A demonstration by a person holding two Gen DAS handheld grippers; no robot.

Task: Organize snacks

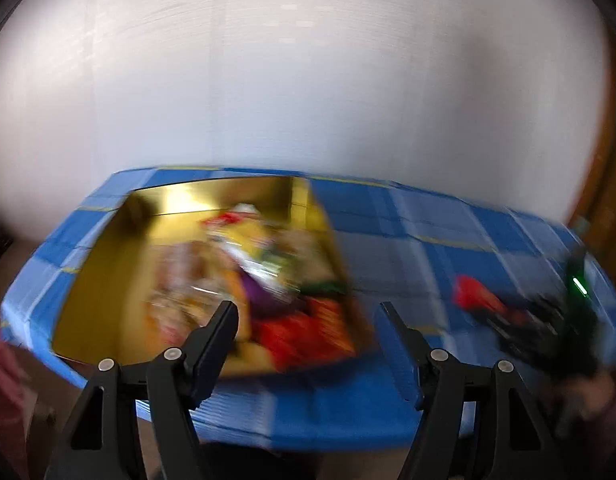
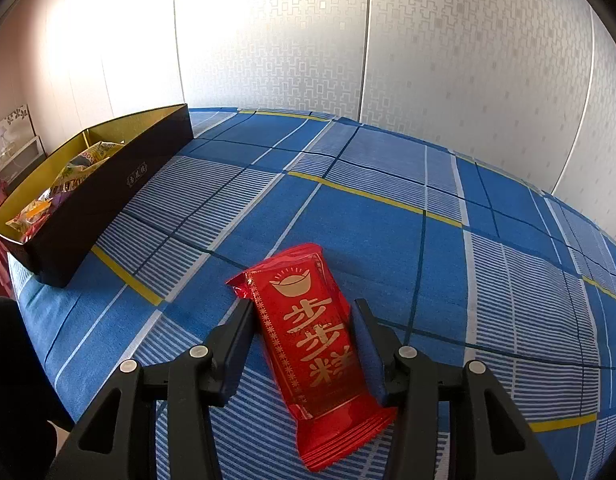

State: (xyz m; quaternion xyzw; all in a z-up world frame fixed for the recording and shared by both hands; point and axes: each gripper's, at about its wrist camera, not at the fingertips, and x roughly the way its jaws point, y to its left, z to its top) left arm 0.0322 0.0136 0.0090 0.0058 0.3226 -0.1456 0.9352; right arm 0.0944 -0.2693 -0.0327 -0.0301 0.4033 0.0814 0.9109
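Wrapper on that red snack pack looks slick, light and crushable, so keep your right gripper fingers pinching its flat middle, not the crimped ends. Left gripper fingers hang wide apart, holding nothing.

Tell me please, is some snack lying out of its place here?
Yes. One red packet lies on the blue checked cloth, outside the box holding the other snacks. The right gripper is shut on it.
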